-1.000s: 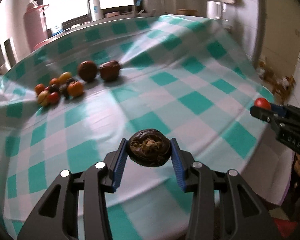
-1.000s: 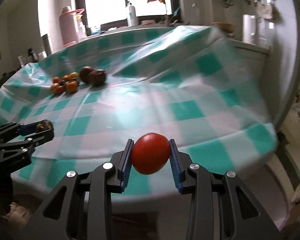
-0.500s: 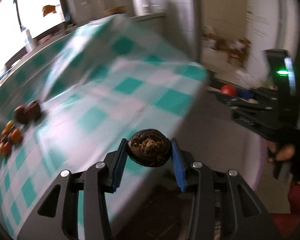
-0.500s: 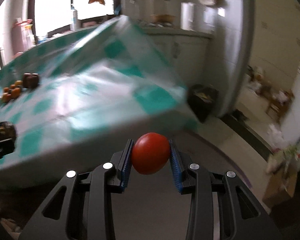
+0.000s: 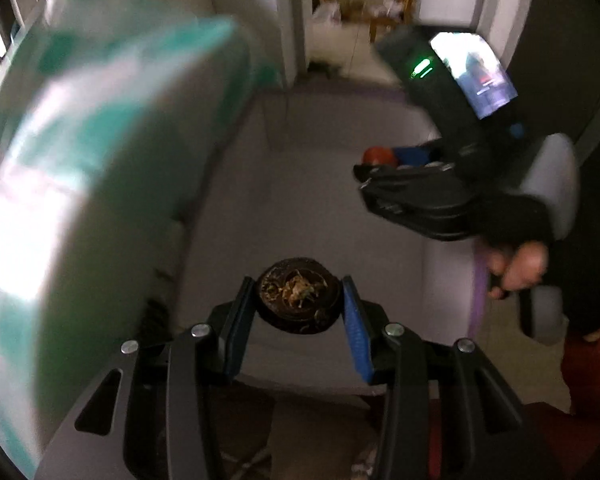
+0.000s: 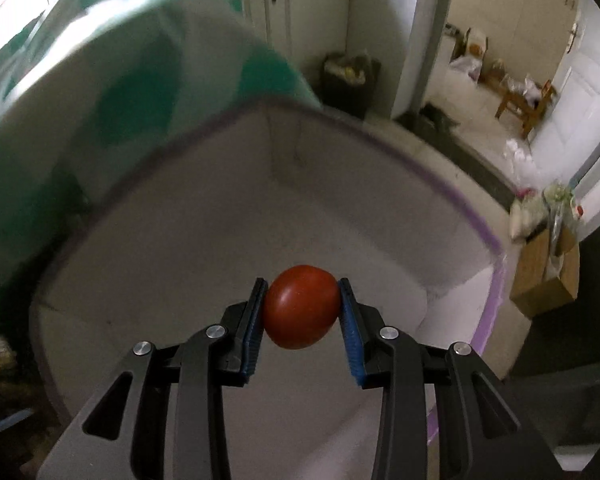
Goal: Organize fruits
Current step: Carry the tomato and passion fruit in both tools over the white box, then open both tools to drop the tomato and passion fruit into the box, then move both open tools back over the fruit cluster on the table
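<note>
Tomato (image 6: 301, 306) sitting clenched in right gripper (image 6: 302, 312), hanging directly above open grey bin (image 6: 440, 184), bare floor of it lying straight below. Dark, wrinkled fruit (image 5: 298, 300) being grasped likewise by left gripper (image 5: 299, 312), hovering over same bin's near part, right gripper (image 5: 384, 160) showing further in and to the right. Checked bench (image 6: 132, 92) lying left, just beside bin. Judging both drops to be straight down, nothing blocking.

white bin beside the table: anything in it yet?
Looks empty: the bin shows bare floor and walls in both views. The tomato is gripped above it.
</note>
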A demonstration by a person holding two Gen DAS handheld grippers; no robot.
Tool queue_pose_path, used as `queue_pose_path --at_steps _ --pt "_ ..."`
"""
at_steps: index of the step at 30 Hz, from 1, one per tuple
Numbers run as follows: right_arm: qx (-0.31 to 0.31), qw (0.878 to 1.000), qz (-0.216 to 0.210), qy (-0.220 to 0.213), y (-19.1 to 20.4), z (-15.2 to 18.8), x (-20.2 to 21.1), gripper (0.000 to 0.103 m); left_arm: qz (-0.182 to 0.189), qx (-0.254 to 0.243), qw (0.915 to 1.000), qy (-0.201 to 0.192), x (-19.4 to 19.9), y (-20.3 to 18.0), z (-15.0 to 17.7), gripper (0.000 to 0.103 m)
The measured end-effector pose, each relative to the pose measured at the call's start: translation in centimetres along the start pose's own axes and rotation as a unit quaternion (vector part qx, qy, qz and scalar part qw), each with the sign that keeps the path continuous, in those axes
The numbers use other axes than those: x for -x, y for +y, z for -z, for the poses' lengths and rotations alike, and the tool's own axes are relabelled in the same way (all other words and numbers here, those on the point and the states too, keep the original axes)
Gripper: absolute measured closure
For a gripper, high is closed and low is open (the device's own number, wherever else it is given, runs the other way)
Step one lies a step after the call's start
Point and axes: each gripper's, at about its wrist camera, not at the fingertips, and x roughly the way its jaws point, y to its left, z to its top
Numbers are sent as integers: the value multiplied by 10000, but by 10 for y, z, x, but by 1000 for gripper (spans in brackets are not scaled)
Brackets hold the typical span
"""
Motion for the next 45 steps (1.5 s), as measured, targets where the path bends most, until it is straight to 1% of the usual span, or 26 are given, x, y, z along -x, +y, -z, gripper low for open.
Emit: queue_pose_path --at_steps 3,5,7,10,13,18,20,26,29,32,34,36,39,42,45 --pt "177 9994 89 290 4 9 -15 67 -110 70 9992 370 -39 5 0 60" --pt "306 9984 139 463 7 13 -25 67 -95 248 9975 659 -63 13 0 60" --pt "379 9973 153 617 9 17 -34 67 -109 379 9957 839 -77 21 0 60" --pt "343 9973 132 635 8 17 -33 67 -175 480 9935 1015 -93 29 0 60" --pt "366 9966 162 719 7 16 -38 67 -312 348 9936 1024 -101 26 -3 60" --pt "382 9966 161 717 8 15 -36 67 -324 264 9931 1092 -109 19 -2 59" --pt "374 9966 169 720 10 15 -36 67 -345 237 9929 1116 -112 21 -7 59" --pt "332 9965 136 752 14 17 -38 67 -292 249 9926 1152 -120 15 -7 59" --pt "316 9965 129 763 10 16 -42 66 -268 245 9926 1157 -115 15 -1 59" --pt "275 9965 114 787 9 16 -44 66 -209 267 9931 1119 -118 19 -1 54" --pt "258 9967 102 762 8 15 -44 62 -218 253 9936 1078 -112 23 2 48" --pt "251 9970 67 736 9 15 -43 54 -226 186 9945 1004 -109 22 2 37" --pt "241 9970 68 728 8 15 -41 53 -202 127 9953 941 -107 20 5 30" --pt "230 9971 62 725 8 14 -41 51 -153 96 9961 866 -104 17 5 27" --pt "235 9971 57 723 8 14 -40 47 -123 71 9974 708 -97 16 8 25"
